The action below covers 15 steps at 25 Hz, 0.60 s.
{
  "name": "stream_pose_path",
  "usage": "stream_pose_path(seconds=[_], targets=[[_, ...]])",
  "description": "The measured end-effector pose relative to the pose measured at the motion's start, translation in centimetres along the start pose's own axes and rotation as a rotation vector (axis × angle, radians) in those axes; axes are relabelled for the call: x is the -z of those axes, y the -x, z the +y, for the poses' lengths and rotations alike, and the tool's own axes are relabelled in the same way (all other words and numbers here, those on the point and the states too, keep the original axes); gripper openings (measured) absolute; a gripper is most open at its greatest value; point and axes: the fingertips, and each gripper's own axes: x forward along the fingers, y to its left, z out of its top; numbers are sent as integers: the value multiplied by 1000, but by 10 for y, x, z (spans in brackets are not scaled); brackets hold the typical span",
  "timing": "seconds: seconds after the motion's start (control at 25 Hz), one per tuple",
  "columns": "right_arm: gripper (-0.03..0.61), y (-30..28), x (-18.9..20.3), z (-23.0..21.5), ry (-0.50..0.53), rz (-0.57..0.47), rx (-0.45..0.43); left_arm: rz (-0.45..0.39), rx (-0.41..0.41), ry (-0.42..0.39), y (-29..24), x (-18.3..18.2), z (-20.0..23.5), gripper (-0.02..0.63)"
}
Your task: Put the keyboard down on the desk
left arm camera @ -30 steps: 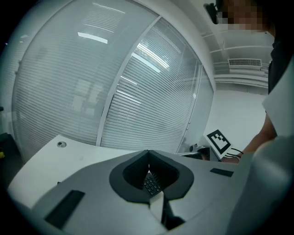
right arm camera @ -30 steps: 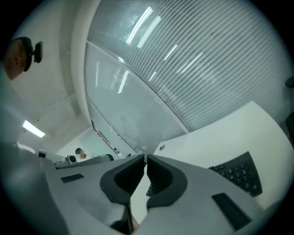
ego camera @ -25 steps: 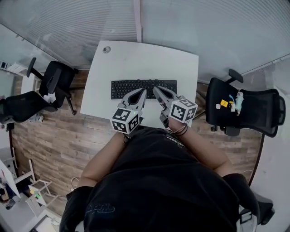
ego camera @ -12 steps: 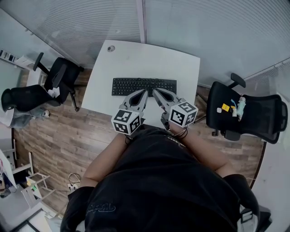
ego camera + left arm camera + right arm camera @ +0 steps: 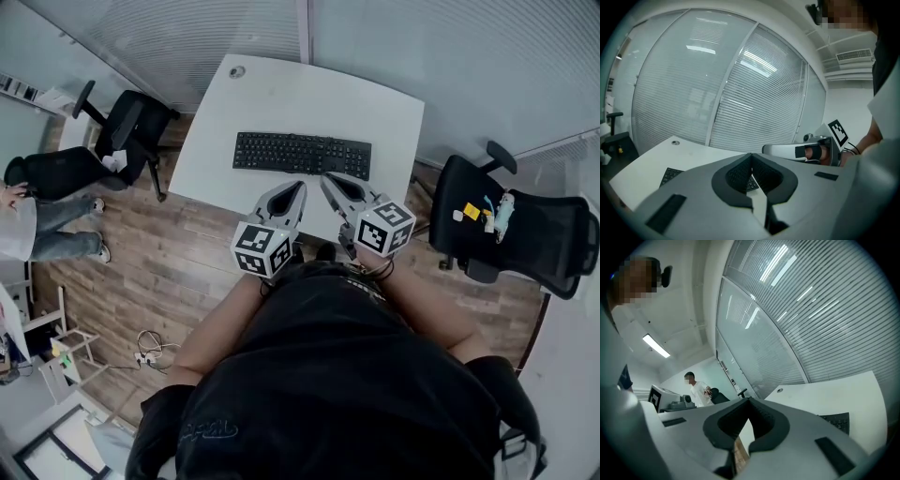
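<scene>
Fingers [image 5: 736, 176] of the left gripper [image 5: 296, 187] are seen pressed together, with nothing caught between them. Those of the right gripper [image 5: 327, 179] are likewise closed and empty. Both grippers are held over the near edge of the desk [image 5: 309, 98]. The keyboard [image 5: 302, 155] is found lying flat on the desk, at twelve o'clock, just beyond the tips.

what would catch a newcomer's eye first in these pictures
A black keyboard lies flat on the white desk, in the upper middle of the head view. Just below it, the left gripper and right gripper point toward it, fingers shut and empty. Black office chairs stand at both sides.
</scene>
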Motion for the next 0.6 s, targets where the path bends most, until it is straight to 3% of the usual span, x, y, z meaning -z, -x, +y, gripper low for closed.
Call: stream_pose_path(seconds=[0.28, 0.6], targets=[[21, 1, 9, 20, 93, 40, -37, 5, 19, -54, 15, 5, -7, 15], [22, -11, 11, 37, 149, 73, -30, -21, 49, -27, 31, 2, 9, 15]])
